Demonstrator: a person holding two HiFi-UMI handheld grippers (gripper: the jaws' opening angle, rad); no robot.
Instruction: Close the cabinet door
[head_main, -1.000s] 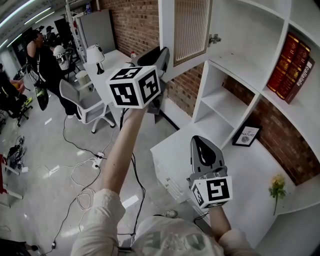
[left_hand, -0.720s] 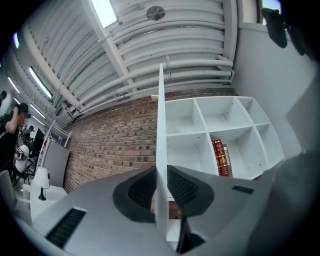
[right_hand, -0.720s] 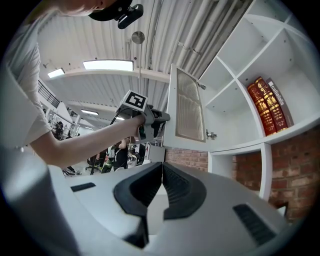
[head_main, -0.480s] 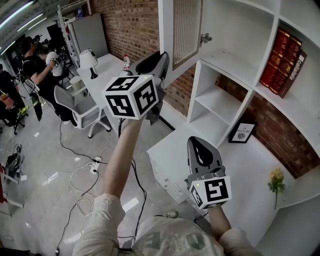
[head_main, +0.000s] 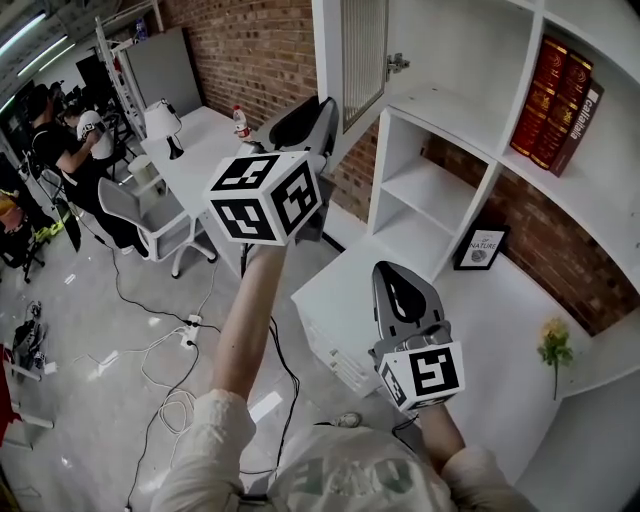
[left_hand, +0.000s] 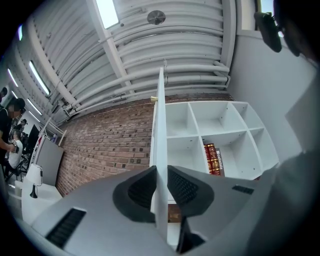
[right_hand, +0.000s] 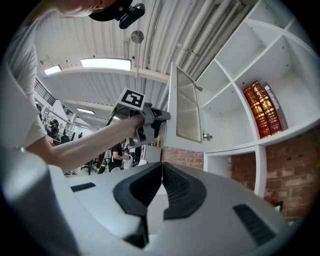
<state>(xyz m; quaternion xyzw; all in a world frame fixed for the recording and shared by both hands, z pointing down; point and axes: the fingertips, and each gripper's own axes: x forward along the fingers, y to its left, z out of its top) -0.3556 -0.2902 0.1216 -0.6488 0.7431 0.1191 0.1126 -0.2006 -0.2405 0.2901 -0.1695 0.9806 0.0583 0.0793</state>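
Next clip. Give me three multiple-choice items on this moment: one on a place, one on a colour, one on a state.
1. Where do the red books stand?
A) on the desk
B) in an upper compartment of the white shelf unit
C) on the floor

2. What colour is the flower?
A) yellow
B) blue
C) white

3. How is the cabinet door?
A) fully shut
B) taken off and lying on the desk
C) open, its edge clamped by the left gripper

Answers:
1 B: they stand upright on an upper shelf at the right of the head view.
2 A: its blooms show yellow in the head view.
3 C: the left gripper view shows the door's edge between the jaws, and the compartment behind it stands exposed.
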